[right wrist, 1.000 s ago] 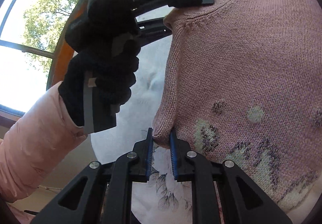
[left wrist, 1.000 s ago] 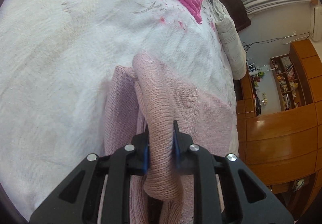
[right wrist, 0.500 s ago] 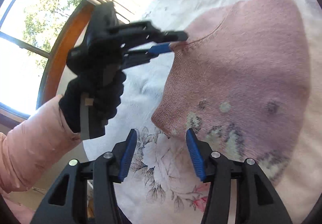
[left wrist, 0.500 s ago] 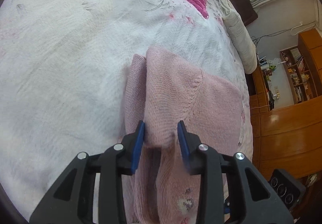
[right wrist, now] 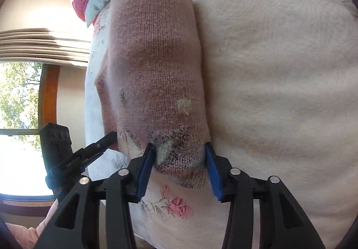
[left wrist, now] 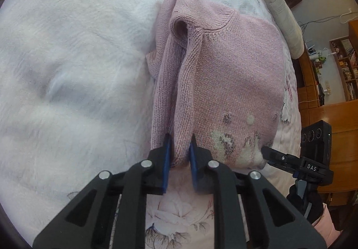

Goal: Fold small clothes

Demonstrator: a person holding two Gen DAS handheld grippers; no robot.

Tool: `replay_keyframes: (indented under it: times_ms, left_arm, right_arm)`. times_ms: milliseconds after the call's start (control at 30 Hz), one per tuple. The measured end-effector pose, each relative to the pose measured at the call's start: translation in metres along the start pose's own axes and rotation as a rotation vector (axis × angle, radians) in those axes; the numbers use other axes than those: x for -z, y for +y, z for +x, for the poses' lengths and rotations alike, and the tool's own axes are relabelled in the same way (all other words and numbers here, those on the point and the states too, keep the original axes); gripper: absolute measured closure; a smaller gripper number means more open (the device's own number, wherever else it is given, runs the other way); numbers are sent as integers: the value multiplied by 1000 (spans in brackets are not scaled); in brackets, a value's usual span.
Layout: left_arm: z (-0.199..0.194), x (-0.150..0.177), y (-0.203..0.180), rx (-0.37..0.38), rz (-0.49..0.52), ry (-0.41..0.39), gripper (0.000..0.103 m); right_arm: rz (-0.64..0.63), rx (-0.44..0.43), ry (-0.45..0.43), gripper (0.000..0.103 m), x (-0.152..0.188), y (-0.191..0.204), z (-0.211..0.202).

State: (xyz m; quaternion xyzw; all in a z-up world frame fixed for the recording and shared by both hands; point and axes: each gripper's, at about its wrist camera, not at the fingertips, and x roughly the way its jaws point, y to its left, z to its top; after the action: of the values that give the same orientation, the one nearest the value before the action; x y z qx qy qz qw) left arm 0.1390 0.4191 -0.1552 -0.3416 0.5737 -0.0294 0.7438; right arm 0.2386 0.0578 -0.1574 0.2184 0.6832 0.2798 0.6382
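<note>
The left gripper (left wrist: 180, 143) has its blue-padded jaws drawn in on a raised fold at the near hem of the pink knitted sweater (left wrist: 223, 83), which lies folded on the white floral bedspread (left wrist: 67, 70). Only the left wrist view shows the sweater's rolled neckline and a loose sleeve ahead of the jaws. To the right of them it also shows the tip of the right gripper (left wrist: 265, 151), a bookshelf (left wrist: 346, 67) and wooden cabinets (left wrist: 324, 128).

The right wrist view shows the window (right wrist: 20, 119) to the left of its jaws and the left gripper (right wrist: 111, 136) at the sweater (right wrist: 156, 58) edge. The right gripper (right wrist: 179, 150) has its jaws spread wide, straddling the patterned hem; whether the pads (right wrist: 146, 165) touch the knit is unclear. A printed rose (right wrist: 179, 206) lies just short of the jaws.
</note>
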Motion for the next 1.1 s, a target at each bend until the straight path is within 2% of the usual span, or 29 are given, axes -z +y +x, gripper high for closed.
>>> replay_keyframes:
  times_ms: [133, 200, 300, 467, 500, 533, 567, 633, 667, 700, 800, 867, 967, 1033, 1100]
  left_arm:
    - [-8, 1, -5, -13, 42, 9, 92]
    - [-5, 4, -8, -38, 79, 34, 93]
    - [7, 7, -6, -67, 105, 58, 93]
    - [11, 3, 5, -38, 59, 57, 88]
    - [6, 2, 3, -27, 54, 55, 87]
    - [-1, -1, 1, -19, 45, 47, 81]
    - [-10, -5, 1, -10, 36, 31, 64]
    - [-27, -16, 1, 35, 28, -30, 45]
    - [-31, -23, 1, 62, 31, -44, 40]
    - [-32, -30, 2, 76, 33, -45, 39]
    - [-21, -53, 9, 43, 49, -32, 36]
    - [-6, -66, 17, 37, 18, -10, 36]
    - [11, -76, 25, 110, -13, 4, 36]
    - [22, -78, 31, 201, -34, 21, 36]
    - [33, -80, 33, 260, -65, 44, 34]
  right_arm:
    - [-40, 9, 5, 76, 2, 12, -10]
    - [-50, 45, 9, 77, 3, 12, -13]
    - [-83, 121, 33, 77, -2, 14, 4]
    - [-74, 121, 41, 74, -7, 11, 16]
    - [-88, 115, 42, 71, -6, 14, 10]
    - [-100, 111, 37, 66, -7, 18, 5]
    - [-106, 103, 24, 58, -8, 22, -2]
    - [-115, 48, -17, 45, -13, 27, -23]
    - [-121, 25, -45, 33, -18, 30, -31]
    - [-128, 10, -67, 28, -23, 33, -38]
    - [-140, -13, -97, 27, -44, 40, -41]
    - [-145, -27, -89, 27, -57, 39, -34]
    - [-139, -25, -57, 27, -73, 37, -15]
    - [-134, -13, -46, 26, -81, 35, -4]
    - [-119, -46, -35, 25, -85, 28, 1]
